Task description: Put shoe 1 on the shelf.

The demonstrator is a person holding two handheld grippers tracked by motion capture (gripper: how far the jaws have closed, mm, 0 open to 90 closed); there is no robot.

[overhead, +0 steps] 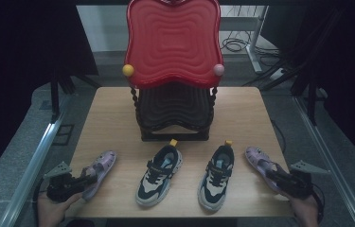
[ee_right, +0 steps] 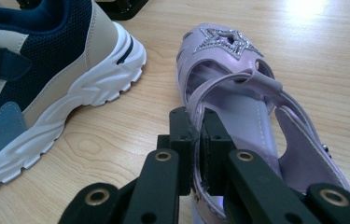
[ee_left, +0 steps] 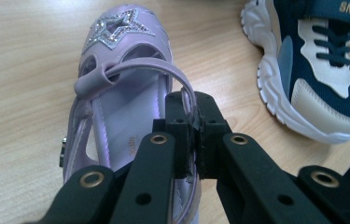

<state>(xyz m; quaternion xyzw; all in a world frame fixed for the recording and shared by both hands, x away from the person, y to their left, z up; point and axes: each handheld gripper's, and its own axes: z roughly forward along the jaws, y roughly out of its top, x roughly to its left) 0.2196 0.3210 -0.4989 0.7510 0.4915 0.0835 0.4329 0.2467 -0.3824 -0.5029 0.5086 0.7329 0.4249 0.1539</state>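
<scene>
Two purple sandals with glitter stars lie at the table's front corners. The left sandal [overhead: 100, 169] [ee_left: 121, 93] has its side edge pinched by my left gripper [overhead: 87, 181] [ee_left: 194, 135], which is shut on it. The right sandal [overhead: 260, 161] [ee_right: 252, 107] has its side edge clamped the same way by my right gripper [overhead: 278, 177] [ee_right: 197, 140]. Between them stand two navy-and-cream sneakers, the left sneaker [overhead: 158, 174] [ee_left: 317, 70] and the right sneaker [overhead: 217, 176] [ee_right: 37, 79], toes toward me.
A two-tier rack [overhead: 174, 71] with a red wavy top shelf and a dark lower shelf stands at the table's back middle. Bare wood [overhead: 113, 118] lies on both sides of it. The table's front edge is close under both hands.
</scene>
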